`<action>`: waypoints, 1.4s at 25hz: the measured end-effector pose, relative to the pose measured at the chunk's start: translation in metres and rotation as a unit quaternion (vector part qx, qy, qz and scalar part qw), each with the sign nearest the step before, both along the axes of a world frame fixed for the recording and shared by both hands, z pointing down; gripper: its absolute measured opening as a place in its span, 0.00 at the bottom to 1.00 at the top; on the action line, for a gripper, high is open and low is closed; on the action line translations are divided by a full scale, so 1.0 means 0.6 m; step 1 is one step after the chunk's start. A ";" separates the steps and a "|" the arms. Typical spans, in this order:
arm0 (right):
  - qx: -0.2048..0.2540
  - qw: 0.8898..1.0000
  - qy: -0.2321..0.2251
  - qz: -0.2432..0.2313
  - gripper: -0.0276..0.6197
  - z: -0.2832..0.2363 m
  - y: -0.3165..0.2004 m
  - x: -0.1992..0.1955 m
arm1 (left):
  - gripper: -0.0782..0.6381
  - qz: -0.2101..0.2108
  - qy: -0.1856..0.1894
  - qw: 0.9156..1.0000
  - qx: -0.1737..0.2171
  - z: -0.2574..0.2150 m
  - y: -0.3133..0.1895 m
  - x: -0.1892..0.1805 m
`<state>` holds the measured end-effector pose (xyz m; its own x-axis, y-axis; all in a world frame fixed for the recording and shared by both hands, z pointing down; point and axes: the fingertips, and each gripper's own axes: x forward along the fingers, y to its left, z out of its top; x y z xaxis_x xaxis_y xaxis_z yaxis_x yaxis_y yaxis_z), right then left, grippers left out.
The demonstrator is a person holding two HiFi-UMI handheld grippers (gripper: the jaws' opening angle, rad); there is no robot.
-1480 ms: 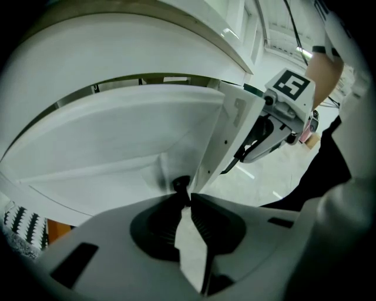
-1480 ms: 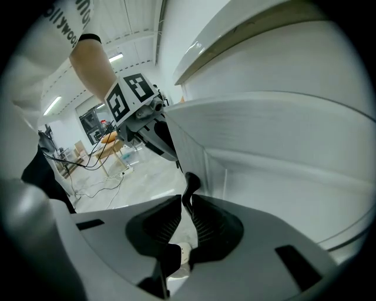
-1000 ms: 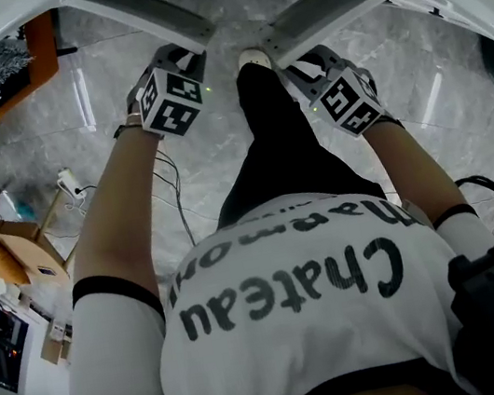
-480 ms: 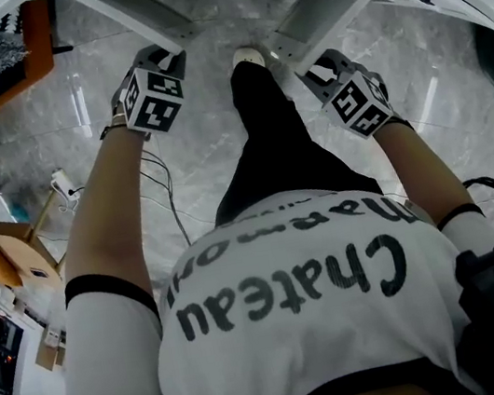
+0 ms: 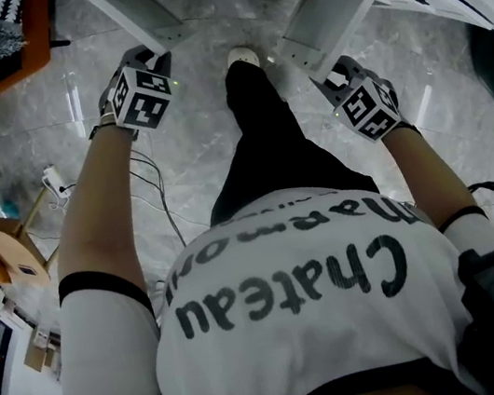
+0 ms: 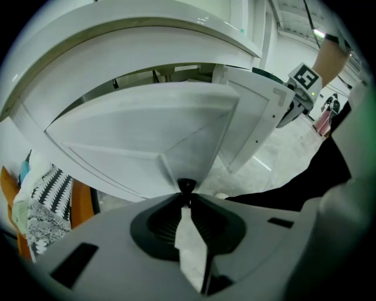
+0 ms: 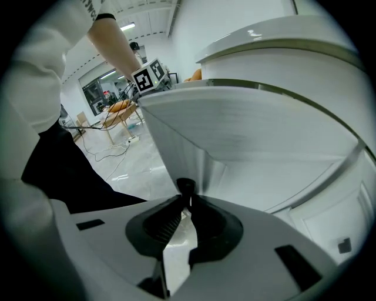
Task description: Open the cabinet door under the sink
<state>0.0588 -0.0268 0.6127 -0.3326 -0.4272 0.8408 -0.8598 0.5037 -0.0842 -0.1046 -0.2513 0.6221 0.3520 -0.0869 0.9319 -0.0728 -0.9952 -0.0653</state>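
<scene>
Head view: left door [image 5: 128, 16] and right door [image 5: 337, 10] stand ajar at upper centre. Left hand-held gripper [image 6: 187, 195] is clamped on left knob [image 6: 186, 184], and right hand-held gripper [image 7: 186, 199] on right knob [image 7: 185, 186]. Hazard: an oblique pull may slip either small knob from the jaws.

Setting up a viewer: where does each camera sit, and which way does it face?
Head view: on the person's head, looking steeply down over shirt, leg and arms to the left gripper and right gripper.
Left gripper view: on that gripper, looking along its jaws, shut on the left knob; leg at right.
Right gripper view: on that gripper, looking along its jaws, shut on the right knob; arm and leg at left.
Shared: each gripper view shows the other gripper's cube.
</scene>
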 end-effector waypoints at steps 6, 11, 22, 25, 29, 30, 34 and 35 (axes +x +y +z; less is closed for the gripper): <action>-0.016 1.000 0.014 -0.002 0.11 0.002 0.035 0.023 | 0.17 0.000 -0.006 1.000 0.010 -0.001 -0.005 -0.020; -0.034 0.999 0.022 -0.004 0.11 0.004 0.057 0.037 | 0.17 -0.002 -0.021 1.000 0.013 -0.001 -0.012 -0.048; -0.059 0.998 0.030 -0.016 0.11 0.007 0.081 0.054 | 0.17 0.013 -0.063 0.998 0.018 0.003 -0.037 -0.126; -0.060 0.998 0.031 -0.016 0.12 0.008 0.083 0.056 | 0.18 0.016 -0.064 0.998 0.019 0.003 -0.041 -0.136; -0.071 0.997 0.034 -0.022 0.12 0.007 0.091 0.062 | 0.18 0.030 -0.072 0.997 0.024 0.002 -0.051 -0.158; -0.074 0.996 0.035 -0.024 0.12 0.007 0.093 0.064 | 0.18 0.035 -0.075 0.996 0.026 0.002 -0.056 -0.165; -0.088 0.995 0.041 -0.035 0.12 0.009 0.101 0.069 | 0.17 0.062 -0.097 0.993 0.032 0.002 -0.072 -0.193; -0.093 0.994 0.042 -0.039 0.12 0.009 0.103 0.069 | 0.18 0.068 -0.104 0.992 0.032 0.003 -0.076 -0.199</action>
